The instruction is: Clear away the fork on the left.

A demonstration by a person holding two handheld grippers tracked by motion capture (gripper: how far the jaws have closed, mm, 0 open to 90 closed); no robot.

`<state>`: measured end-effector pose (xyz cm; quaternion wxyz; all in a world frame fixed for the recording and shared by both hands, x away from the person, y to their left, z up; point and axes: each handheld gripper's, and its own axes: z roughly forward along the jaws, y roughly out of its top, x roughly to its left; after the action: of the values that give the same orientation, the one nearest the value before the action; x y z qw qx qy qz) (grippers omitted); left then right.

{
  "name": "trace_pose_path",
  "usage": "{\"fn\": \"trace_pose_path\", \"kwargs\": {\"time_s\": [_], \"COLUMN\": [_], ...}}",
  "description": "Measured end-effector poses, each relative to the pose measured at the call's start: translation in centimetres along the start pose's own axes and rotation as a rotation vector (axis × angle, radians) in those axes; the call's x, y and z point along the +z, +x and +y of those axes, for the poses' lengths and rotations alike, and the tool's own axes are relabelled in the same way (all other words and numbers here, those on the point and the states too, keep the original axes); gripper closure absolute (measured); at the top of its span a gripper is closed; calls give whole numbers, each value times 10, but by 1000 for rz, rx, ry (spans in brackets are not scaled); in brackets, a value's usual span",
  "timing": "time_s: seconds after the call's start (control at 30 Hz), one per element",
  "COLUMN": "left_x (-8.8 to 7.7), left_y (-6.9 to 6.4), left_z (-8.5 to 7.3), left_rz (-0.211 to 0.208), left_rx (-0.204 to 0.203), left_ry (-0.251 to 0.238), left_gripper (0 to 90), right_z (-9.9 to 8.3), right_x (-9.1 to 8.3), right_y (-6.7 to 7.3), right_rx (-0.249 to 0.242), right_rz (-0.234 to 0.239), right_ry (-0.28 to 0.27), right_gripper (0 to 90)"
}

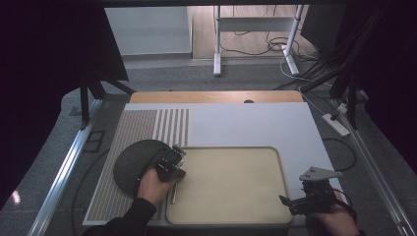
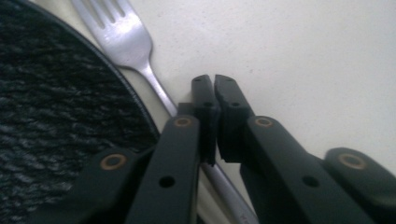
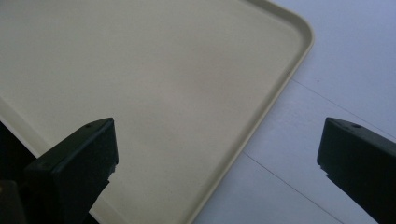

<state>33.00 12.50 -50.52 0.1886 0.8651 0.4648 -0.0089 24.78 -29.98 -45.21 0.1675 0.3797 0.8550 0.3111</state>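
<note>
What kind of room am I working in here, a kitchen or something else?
Probably a lab or recording workspace, not a kitchen: the table stands among loose cables and a power strip on the floor, with dark curtains at the sides. The tray and fork look like test props.

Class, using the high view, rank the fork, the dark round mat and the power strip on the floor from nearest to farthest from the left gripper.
1. Fork, at the left gripper, along the tray's left edge.
2. Dark round mat, just left of it.
3. Power strip, far right on the floor.
</note>
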Motion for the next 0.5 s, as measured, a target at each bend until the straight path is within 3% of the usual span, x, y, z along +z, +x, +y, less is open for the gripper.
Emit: {"fn": "trace_pose_path", "kwargs": {"time_s": [0.13, 0.2, 0.23, 0.3, 0.37, 0.4, 0.5], "left_x": [-3, -7, -10, -10, -11, -11, -14], "left_y": [-1, -3, -4, -4, -4, -3, 0], "left_z": [1, 1, 2, 1, 1, 0, -2], "left_rz": [-3, -13, -18, -16, -18, -20, -33], "left_rx": [13, 34, 57, 71, 93, 98, 111], "left_ry": [-34, -65, -81, -87, -99, -109, -173], "left_gripper": [755, 716, 651, 621, 534, 443, 313], "right_z": [0, 0, 0, 0, 0, 0, 0], "right_x": [0, 0, 0, 0, 0, 0, 0], "right_y": [0, 0, 0, 0, 0, 0, 0], "right_rx": [3, 5, 5, 5, 4, 3, 1], "right_rz": [1, 2, 1, 1, 1, 1, 0], "right_ry": [-3, -4, -4, -4, -4, -3, -1], "right_gripper": [0, 0, 0, 0, 0, 0, 0]}}
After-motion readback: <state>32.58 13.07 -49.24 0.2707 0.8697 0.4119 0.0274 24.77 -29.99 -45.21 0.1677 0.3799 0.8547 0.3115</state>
